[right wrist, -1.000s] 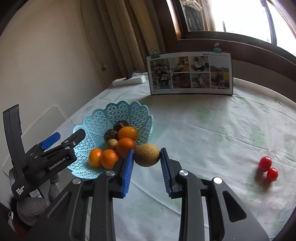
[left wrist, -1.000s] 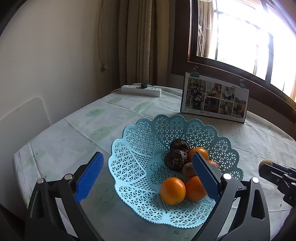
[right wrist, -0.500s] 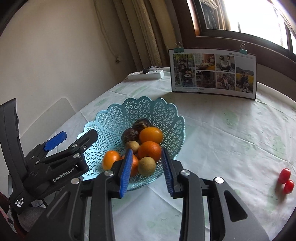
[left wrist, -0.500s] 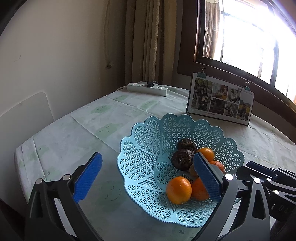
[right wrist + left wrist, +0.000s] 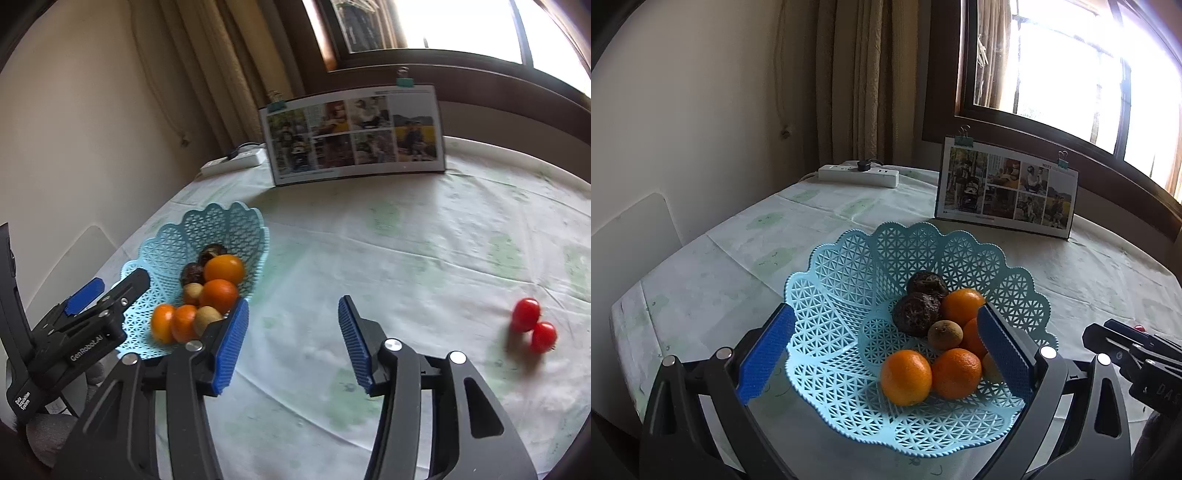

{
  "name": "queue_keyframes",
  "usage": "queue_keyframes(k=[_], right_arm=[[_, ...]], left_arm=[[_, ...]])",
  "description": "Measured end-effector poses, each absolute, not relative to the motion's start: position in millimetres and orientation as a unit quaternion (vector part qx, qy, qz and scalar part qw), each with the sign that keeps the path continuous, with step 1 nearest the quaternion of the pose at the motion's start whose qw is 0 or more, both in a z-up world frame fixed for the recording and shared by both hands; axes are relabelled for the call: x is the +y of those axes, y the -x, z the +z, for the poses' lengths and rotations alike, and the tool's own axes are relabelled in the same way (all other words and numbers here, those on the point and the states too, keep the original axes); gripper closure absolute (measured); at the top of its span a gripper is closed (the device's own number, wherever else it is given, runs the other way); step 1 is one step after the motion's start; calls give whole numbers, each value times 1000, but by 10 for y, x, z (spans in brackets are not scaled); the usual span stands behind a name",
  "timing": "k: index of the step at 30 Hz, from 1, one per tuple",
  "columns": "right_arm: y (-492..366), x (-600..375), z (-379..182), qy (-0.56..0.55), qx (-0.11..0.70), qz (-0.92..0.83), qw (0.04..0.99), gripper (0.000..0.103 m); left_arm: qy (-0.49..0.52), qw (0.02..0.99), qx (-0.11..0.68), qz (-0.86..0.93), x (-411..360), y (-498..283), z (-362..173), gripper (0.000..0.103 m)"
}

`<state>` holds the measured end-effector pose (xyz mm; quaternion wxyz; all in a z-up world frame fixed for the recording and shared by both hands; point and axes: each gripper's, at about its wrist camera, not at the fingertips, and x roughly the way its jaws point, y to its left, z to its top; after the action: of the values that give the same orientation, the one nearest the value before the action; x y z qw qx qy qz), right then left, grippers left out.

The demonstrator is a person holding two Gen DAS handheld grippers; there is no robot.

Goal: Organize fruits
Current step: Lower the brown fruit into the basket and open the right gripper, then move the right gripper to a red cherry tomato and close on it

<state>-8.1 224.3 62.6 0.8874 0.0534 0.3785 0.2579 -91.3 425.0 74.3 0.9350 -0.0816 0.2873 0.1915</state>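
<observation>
Between the spread blue-padded fingers of the right claw (image 5: 293, 341) lay only bare cloth, so that claw held nothing and stood wide apart above the pale, green-printed tablecloth of the worktop (image 5: 406, 258). Off to its right and a little farther out, two small red cherry tomatoes (image 5: 533, 325) rested on the cloth, touching each other, well apart from everything else; being round, they offered no long axis to line up with, though the pair itself ran on a slant from near-right to far-left. On the claw's other side, just beside its left finger, stood the light blue lattice plastic fruit basket (image 5: 221, 229), already holding four oranges (image 5: 224, 268), two small brown oval fruits (image 5: 207, 316) and two dark wrinkled round fruits (image 5: 192, 273). The left claw (image 5: 882, 354) was likewise wide apart and empty, its fingers straddling the near rim of that basket without visibly touching it. By position the right claw was clearly the nearer one to the tomatoes, and the left had the basket between it and them, so the next pick probably fell to the right: a swing rightward and forward, then a carry leftward to the basket. At the worktop's far side a clipped photo board (image 5: 354, 134) stood upright.
</observation>
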Motion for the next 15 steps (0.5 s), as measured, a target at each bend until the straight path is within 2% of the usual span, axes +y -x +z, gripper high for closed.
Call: queue_keyframes(k=[15], right_arm=[[8,1248,540,-95,376,158,908,41]], left_arm=[[47,943,294,151,3815,741,795,3]])
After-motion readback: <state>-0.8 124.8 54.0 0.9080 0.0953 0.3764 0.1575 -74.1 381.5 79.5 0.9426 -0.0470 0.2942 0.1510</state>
